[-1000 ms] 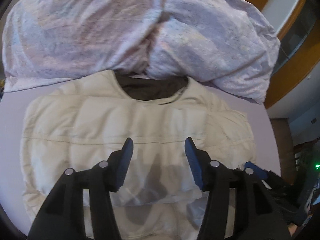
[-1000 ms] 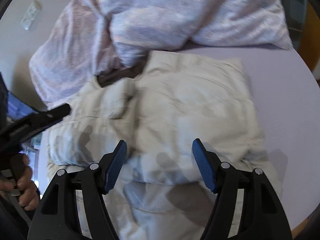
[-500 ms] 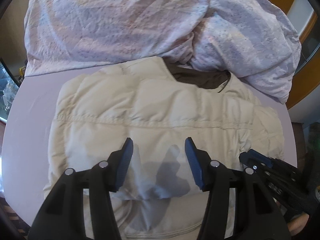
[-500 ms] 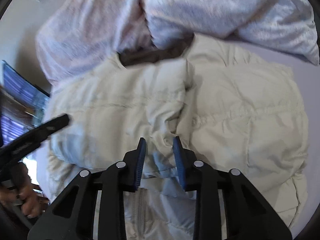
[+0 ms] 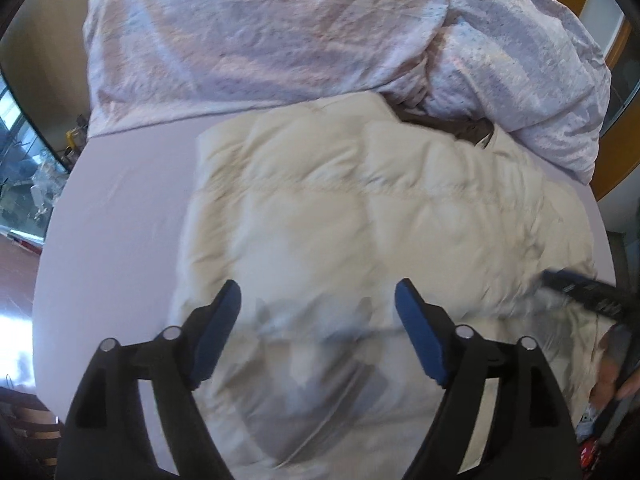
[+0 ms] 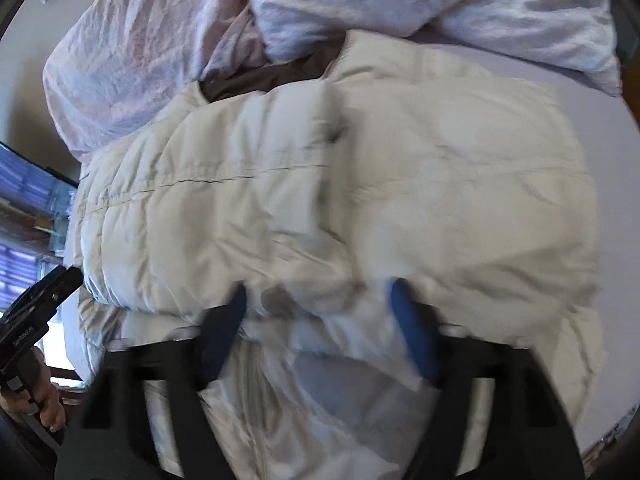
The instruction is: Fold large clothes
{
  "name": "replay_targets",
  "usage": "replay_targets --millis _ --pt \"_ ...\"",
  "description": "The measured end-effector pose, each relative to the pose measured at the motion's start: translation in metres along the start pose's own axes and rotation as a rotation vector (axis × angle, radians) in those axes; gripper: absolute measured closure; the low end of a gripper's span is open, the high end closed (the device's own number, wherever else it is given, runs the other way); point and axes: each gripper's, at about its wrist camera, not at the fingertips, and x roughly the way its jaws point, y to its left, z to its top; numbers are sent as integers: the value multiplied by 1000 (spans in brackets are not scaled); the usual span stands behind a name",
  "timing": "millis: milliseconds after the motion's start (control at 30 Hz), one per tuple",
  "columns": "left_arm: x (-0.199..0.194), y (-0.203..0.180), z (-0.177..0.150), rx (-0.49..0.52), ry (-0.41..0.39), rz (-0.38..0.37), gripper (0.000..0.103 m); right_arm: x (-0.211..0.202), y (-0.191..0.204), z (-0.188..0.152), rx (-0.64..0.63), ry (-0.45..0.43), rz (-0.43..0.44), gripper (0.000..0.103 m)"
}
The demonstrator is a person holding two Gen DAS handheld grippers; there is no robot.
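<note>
A cream quilted padded jacket (image 5: 360, 216) with a dark brown lining lies flat on a lavender bed sheet (image 5: 120, 208). It also fills the right wrist view (image 6: 360, 184), with one side folded over the middle. My left gripper (image 5: 318, 300) is open and empty, hovering above the jacket's lower part. My right gripper (image 6: 318, 300) is open, low over the jacket's lower edge, with cloth bunched between and over its fingers; the view is blurred.
A crumpled pale patterned duvet (image 5: 320, 32) lies heaped at the far side, touching the jacket's collar. The duvet also shows in the right wrist view (image 6: 160, 48). The bed's left edge drops to a wooden floor (image 5: 16, 280). The other gripper shows at the right (image 5: 588, 292).
My right gripper, narrowed on the jacket half a second ago, has opened wide. My left gripper has swung left, staying open. The jacket's side now lies folded over the middle.
</note>
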Motion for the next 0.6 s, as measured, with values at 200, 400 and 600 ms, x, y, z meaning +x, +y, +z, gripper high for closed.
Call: replay_targets --millis 200,400,600 --pt "-19 53 -39 -16 38 32 17 -52 -67 -25 64 -12 -15 20" --pt "-22 106 -83 -61 98 55 17 -74 -149 -70 207 36 -56 20" --pt "-12 122 -116 -67 166 -2 17 -61 -192 -115 296 143 5 20"
